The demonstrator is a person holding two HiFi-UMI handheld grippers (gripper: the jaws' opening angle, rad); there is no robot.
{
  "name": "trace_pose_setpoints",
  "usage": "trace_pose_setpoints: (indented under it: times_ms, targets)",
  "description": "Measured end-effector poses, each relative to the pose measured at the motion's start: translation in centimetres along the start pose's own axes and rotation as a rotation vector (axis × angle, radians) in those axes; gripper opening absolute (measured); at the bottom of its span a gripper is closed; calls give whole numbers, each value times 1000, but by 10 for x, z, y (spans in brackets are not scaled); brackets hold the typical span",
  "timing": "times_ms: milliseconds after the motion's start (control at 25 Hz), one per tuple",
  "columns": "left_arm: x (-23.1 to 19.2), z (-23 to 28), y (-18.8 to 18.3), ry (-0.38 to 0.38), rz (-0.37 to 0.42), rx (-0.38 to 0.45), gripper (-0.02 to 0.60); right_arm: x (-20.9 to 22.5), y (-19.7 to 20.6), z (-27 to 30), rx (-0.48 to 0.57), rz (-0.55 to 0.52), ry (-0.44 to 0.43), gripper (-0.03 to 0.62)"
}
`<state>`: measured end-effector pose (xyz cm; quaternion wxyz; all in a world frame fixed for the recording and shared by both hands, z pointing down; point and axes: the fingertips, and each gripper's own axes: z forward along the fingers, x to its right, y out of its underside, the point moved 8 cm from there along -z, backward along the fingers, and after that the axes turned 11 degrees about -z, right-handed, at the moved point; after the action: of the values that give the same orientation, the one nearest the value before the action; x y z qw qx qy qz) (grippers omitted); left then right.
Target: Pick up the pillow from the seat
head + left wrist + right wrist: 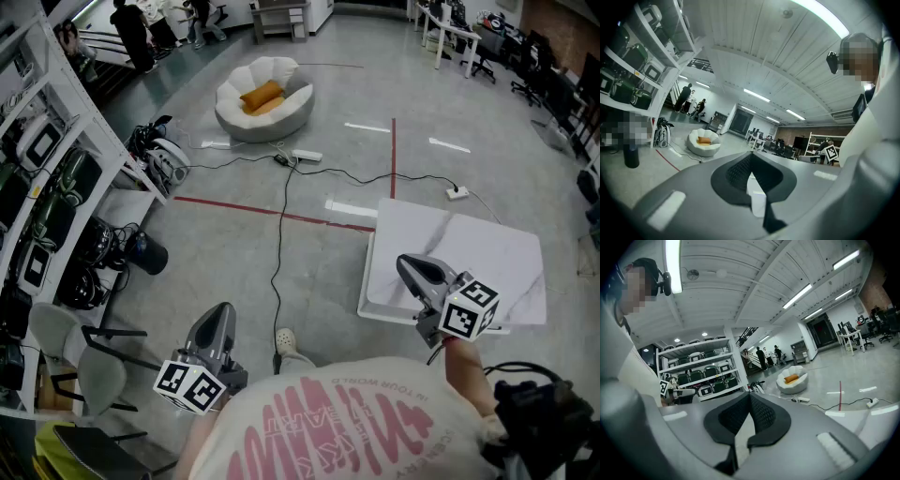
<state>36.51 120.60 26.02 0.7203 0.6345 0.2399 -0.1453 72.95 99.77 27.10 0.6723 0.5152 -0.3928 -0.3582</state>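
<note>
An orange pillow point(262, 96) lies in a white round beanbag seat point(265, 112) far across the floor; the pillow point(704, 140) and the seat point(791, 379) also show small in both gripper views. My left gripper point(222, 313) is held low near my body at the lower left, jaws shut and empty. My right gripper point(405, 264) hovers over the near edge of a white table point(487, 253), also shut with nothing in it. Both grippers are far from the seat.
Metal shelving point(42, 178) with bags and gear lines the left side. Black cables point(280, 234) and a power strip point(306, 156) run across the floor between me and the seat. A grey chair point(80, 361) stands at the lower left. People point(134, 33) stand at the far back.
</note>
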Motion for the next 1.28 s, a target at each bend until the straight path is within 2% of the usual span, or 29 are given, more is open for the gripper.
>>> trace_pose_setpoints:
  times_ms: [360,520,720,800,920,1080,1280]
  targets:
    - [-18,4,-9,-6,3,-2,17,-1,-8,21,-8,-11,1,5]
    - [-20,3,-8,22,12,-13,18,1,-3,27,-24,-33,-24,6]
    - [-42,16,-15,65,-99,-30,18,14,-6,58,13,37,-55,6]
    - [-57,27,-18,51,-70,-54,18,19,-11,77,12,60,-81,6]
    - [-82,57,-26,33,7,-89,18,35,-15,106,-54,15,-62,6]
    - [-111,110,-55,83,79,-121,17,58,-30,157,-118,-32,-28,6]
    - [-152,160,-99,107,70,-105,18,71,-67,221,-109,-79,-17,6]
